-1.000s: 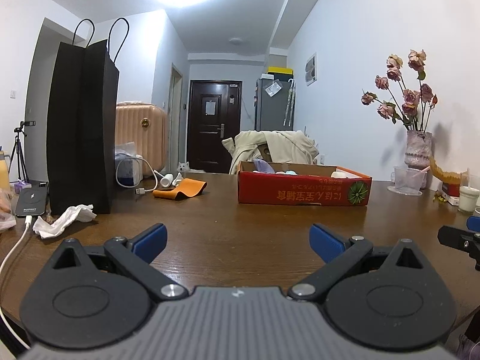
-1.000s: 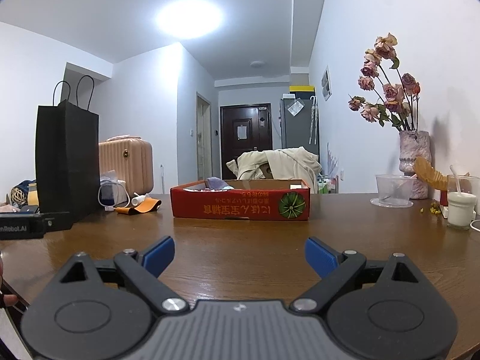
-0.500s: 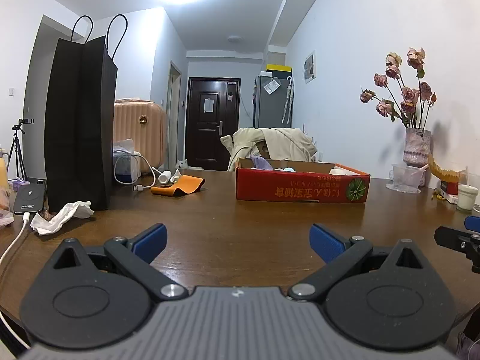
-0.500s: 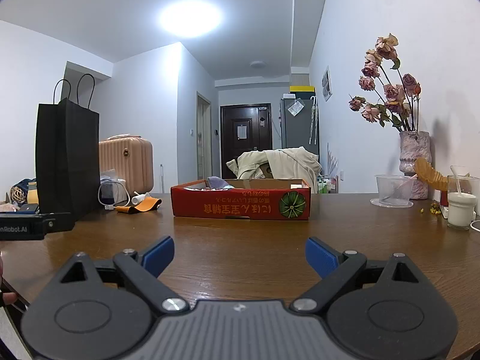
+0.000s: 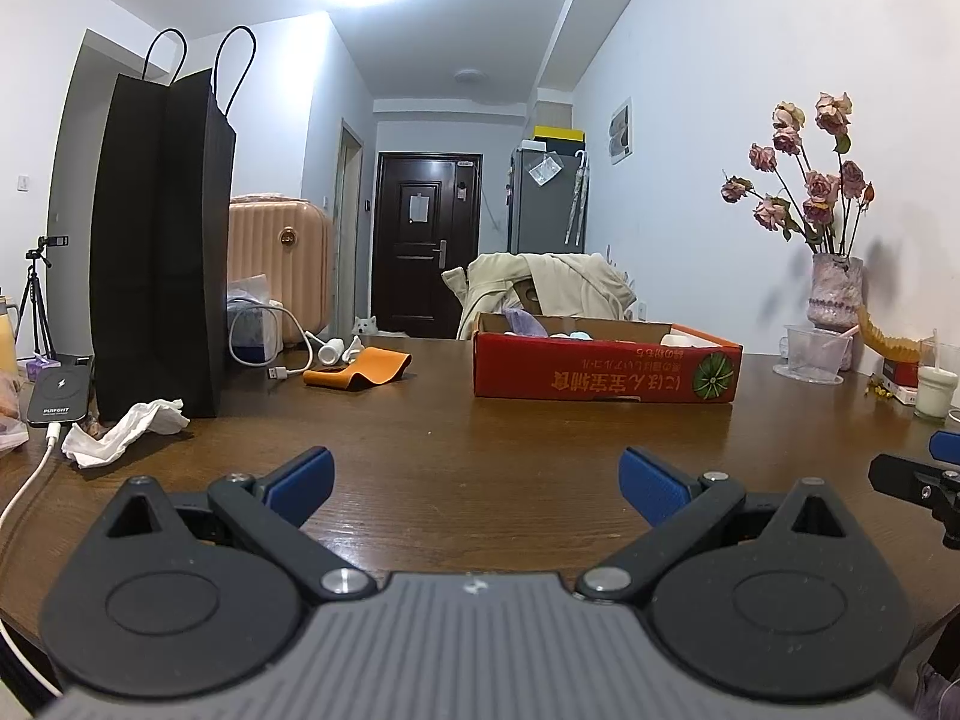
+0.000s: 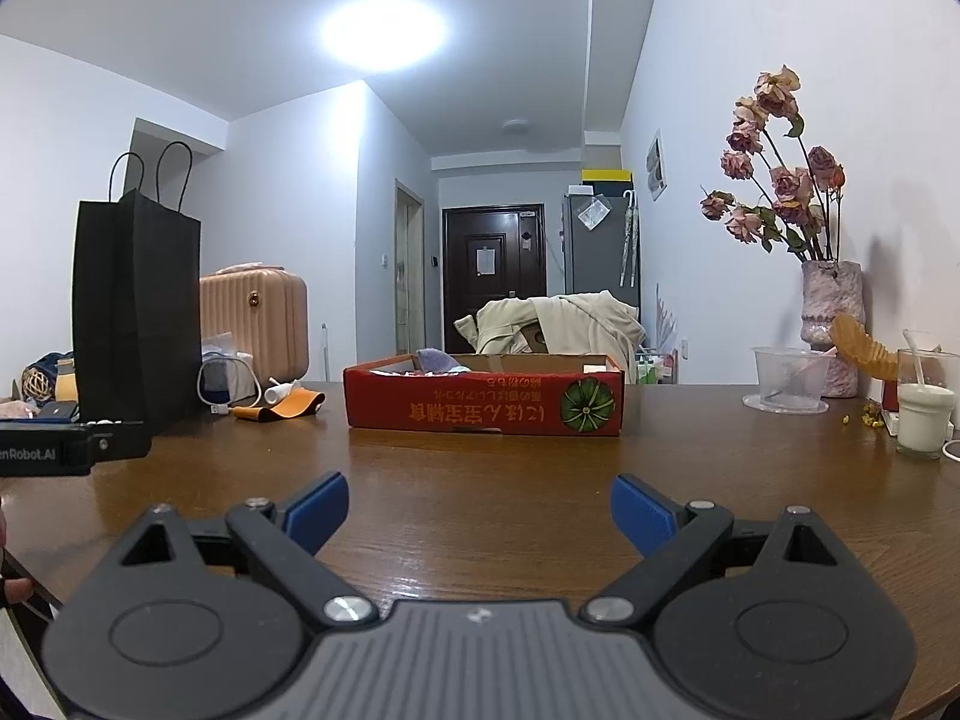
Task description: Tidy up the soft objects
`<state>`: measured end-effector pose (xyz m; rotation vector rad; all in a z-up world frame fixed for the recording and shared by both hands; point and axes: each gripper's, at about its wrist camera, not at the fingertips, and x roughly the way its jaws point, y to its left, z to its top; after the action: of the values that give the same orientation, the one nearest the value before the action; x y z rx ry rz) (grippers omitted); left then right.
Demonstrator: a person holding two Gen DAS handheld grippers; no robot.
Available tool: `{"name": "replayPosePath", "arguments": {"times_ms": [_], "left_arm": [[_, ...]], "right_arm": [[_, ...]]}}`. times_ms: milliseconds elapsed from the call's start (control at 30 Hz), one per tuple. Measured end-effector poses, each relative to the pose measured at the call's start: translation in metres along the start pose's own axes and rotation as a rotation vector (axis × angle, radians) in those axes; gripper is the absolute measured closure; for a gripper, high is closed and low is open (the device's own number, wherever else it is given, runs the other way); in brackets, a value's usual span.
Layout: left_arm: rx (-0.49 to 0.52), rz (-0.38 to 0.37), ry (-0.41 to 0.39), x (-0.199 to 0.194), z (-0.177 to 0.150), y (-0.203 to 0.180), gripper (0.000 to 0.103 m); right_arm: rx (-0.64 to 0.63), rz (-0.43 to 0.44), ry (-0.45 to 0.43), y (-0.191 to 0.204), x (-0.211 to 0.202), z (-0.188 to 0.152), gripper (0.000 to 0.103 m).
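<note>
Cardboard red box [image 6: 483,408] on grained wooden table [image 6: 480,480].

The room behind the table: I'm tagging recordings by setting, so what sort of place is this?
Most likely a lived-in apartment: a dark front door at the end of a hallway, a peach suitcase by the wall, and a vase of dried roses on the wooden dining table.

One red cardboard box [image 5: 606,373] sits mid-frame on one wooden table [image 5: 480,450]. At left stand one black paper bag [image 5: 159,246] and one peach suitcase [image 5: 279,264]. One vase of dried roses [image 5: 835,294] stands at right. Two grippers [image 5: 474,474] [image 6: 479,510] fill the lower frames.
</note>
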<state>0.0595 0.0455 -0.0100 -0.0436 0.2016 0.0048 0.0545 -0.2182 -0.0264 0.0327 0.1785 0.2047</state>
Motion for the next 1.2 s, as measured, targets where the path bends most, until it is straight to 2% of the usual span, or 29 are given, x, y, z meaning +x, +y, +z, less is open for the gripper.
{"name": "replayPosePath", "arguments": {"times_ms": [700,1033,1200], "left_arm": [[0.004,0.001,0.005,0.002,-0.001,0.0,0.0],[0.026,0.008,-0.024,-0.001,-0.003,0.0,0.0],[0.03,0.0,-0.019,-0.001,-0.003,-0.001,0.0]], "right_arm": [[-0.028,-0.005,-0.003,0.006,-0.001,-0.002,0.009],[-0.059,-0.049,-0.016,0.01,-0.001,-0.004,0.008],[-0.069,-0.03,-0.033,0.011,-0.003,-0.004,0.008]]}}
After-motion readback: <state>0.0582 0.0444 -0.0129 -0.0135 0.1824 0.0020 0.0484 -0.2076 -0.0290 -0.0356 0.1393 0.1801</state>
